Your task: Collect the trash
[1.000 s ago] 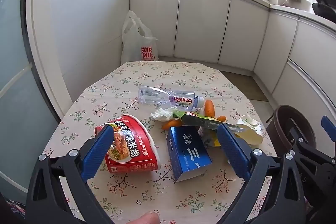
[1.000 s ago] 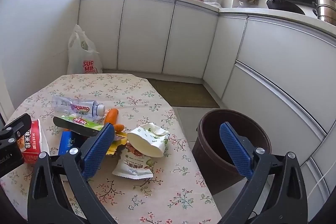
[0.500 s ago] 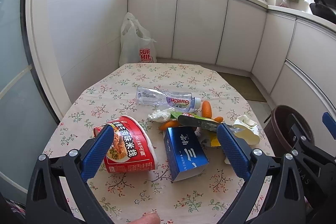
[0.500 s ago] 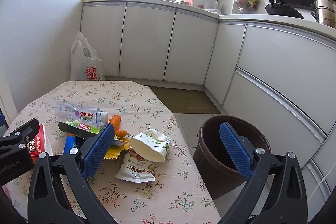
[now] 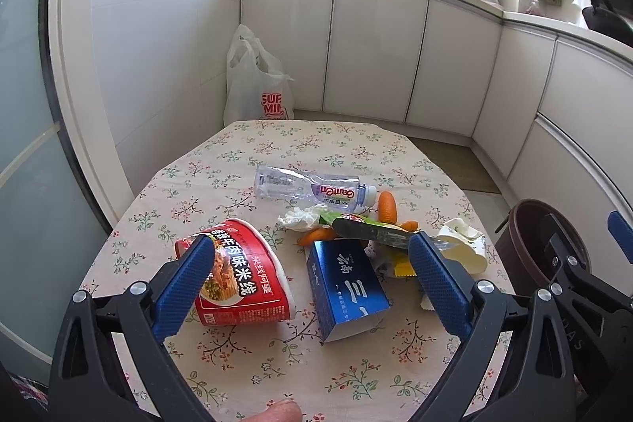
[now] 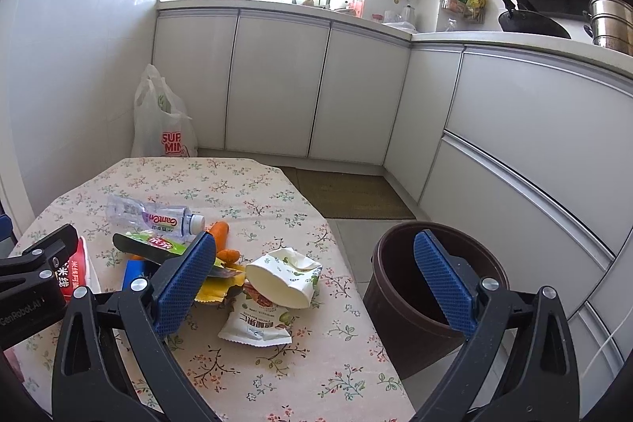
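Standing on the floor just beside the bench's (image 6: 277, 374) right edge, the brown waste bin (image 6: 399, 307) shows only a dark interior; whether anything lies inside cannot be told, and the right gripper's (image 6: 314, 279) far finger covers part of its rim. In the left wrist view the bin is half hidden behind the right gripper's black frame.

All the trash lies on the floral-clothed bench, left of the bin. Nearest the bin is a crumpled white paper cup (image 6: 283, 277) on its side, mouth open, nothing seen inside. Touching its near side is a white snack packet (image 6: 257, 323). Farther from the bin come a yellow wrapper (image 6: 215, 289), a green-and-dark pouch (image 5: 364, 226), carrots (image 5: 387, 205) and a crushed clear water bottle (image 5: 308, 186), empty as far as shows. A white crumpled tissue (image 5: 298, 218) sits by the pouch. A blue carton (image 5: 346, 289) and a tipped red instant-noodle bowl (image 5: 241, 279) lie farthest from the bin; the bowl's mouth faces away, so its contents are hidden.

Both grippers hover above the bench with jaws wide apart, holding nothing: the left gripper (image 5: 308, 275) over the bowl and carton, the right between the cup and the bin.

A fingertip is cut off at the left view's bottom edge. A white shopping bag (image 6: 162, 117) stands on the floor beyond the bench, its contents unseen.
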The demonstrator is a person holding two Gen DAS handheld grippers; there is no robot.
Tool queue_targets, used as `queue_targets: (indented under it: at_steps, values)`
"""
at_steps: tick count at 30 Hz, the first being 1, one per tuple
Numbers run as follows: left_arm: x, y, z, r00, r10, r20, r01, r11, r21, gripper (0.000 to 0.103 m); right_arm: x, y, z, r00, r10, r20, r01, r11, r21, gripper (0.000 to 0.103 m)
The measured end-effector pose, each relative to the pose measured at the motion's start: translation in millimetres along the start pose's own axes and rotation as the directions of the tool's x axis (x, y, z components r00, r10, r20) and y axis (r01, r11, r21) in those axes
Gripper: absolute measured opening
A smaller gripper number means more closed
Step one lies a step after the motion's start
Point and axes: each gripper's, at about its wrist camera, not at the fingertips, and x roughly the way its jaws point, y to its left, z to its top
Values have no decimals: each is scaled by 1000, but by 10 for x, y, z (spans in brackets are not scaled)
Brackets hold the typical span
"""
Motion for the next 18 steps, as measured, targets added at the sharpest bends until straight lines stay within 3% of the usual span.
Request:
queue_targets:
  at_steps: [18]
  values:
    - [29, 13, -7, 1000, 3, -10, -3, 1000, -4, 96, 22, 34, -11, 1000, -14, -24, 13, 999, -39, 96]
